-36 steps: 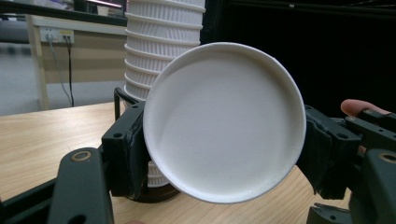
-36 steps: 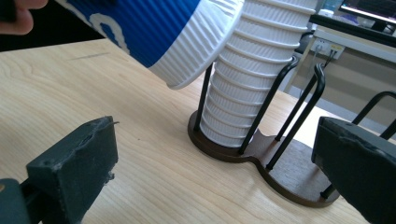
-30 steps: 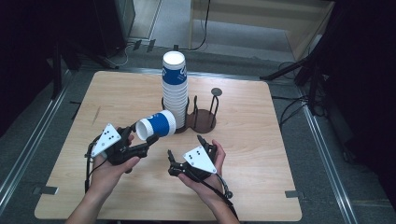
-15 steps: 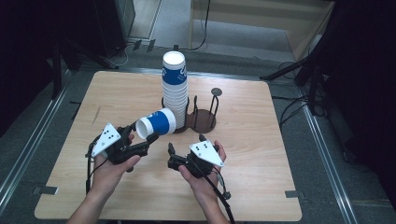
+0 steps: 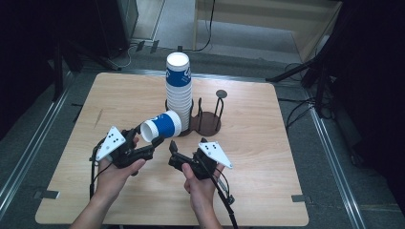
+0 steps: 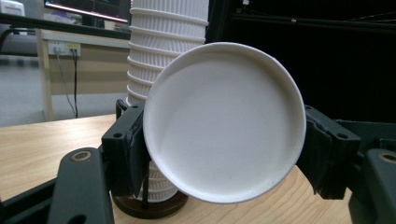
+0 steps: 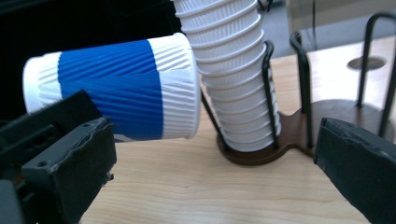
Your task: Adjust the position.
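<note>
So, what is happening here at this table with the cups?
A person holds a gripper in each hand over a wooden table. The left gripper is shut on a blue and white paper cup, held on its side above the table, close to the tall stack of cups standing in a wire holder. The right gripper is open and holds nothing; it sits near the cup without touching it.

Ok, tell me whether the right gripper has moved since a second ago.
Yes. The right gripper has shifted slightly up the high view toward the cup stack and the held cup.
</note>
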`<state>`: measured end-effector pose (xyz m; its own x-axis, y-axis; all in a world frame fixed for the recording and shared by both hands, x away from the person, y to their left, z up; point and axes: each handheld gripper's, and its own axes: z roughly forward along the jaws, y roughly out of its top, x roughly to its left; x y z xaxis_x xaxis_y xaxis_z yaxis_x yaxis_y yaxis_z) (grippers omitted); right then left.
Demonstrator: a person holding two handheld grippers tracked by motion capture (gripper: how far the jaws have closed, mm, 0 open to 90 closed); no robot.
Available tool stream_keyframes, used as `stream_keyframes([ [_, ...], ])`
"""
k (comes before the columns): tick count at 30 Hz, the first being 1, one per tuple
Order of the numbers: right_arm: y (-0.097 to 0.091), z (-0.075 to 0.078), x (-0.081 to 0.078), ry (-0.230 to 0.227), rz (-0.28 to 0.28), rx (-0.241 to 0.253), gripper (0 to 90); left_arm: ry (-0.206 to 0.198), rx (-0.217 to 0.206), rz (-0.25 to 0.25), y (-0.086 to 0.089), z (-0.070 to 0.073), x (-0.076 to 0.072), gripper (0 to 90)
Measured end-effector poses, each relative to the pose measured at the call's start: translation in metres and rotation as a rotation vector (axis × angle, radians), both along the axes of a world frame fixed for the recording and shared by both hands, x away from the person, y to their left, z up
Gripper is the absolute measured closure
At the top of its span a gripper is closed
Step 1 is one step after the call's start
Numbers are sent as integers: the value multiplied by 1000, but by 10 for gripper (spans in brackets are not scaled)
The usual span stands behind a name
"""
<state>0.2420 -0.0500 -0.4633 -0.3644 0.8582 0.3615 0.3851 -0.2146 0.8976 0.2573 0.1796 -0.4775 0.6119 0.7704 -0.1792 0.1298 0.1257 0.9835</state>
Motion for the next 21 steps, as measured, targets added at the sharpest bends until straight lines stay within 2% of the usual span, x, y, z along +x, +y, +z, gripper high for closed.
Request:
stream_keyframes([
  [3,2,0,1,24,1,44,0,0,0,1,0,0,0,281],
  [6,2,0,2,46,1,114,0,1,1,0,-1,0,0,281],
  [11,5,3,0,75,-21,182,0,9,2,2,-1,-2,0,281],
  [18,7,4,4,150,-31,338,0,2,4,7,-2,-2,0,281],
  [21,8,8,1,145,-36,385,0,-4,5,5,-3,-2,0,281],
])
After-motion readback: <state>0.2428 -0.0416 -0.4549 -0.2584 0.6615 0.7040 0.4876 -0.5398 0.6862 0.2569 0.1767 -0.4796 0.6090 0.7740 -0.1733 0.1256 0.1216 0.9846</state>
